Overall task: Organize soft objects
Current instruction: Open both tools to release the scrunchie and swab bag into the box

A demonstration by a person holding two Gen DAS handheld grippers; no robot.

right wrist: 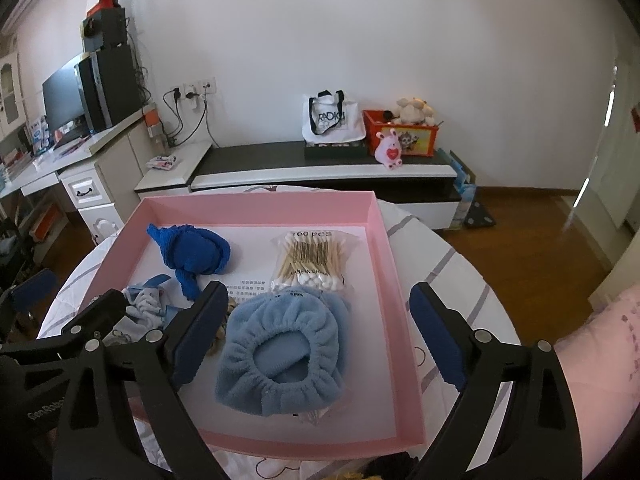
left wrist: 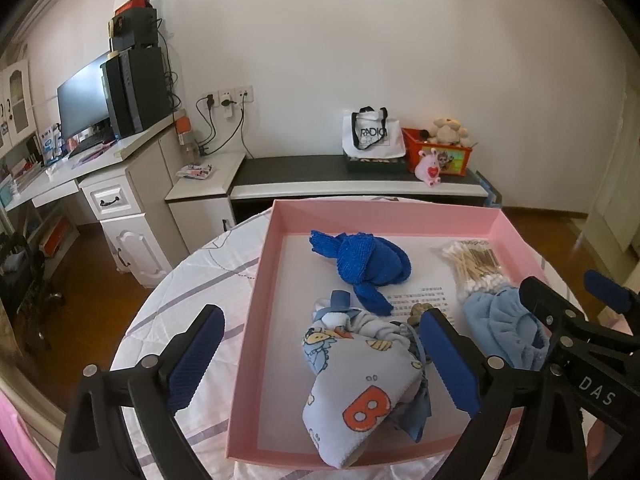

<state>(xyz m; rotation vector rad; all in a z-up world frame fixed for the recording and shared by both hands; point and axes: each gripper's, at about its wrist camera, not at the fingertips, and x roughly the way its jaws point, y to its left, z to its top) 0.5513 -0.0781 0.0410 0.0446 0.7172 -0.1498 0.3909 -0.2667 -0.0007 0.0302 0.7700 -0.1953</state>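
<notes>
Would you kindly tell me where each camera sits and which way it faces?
Left wrist: on the left gripper, angled down over the pink box's left side at the printed cloth; the right gripper shows at right.
Right wrist: on the right gripper, over the light blue cap; a sleeve shows.
Shared: box, dark blue cloth, cotton swabs.

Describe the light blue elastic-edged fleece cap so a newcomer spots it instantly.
Find the shallow pink cardboard box. At its near edge lies the light blue fleece cap, overlapping the clear cotton swab packet. Only it has a gathered elastic ring opening.
</notes>
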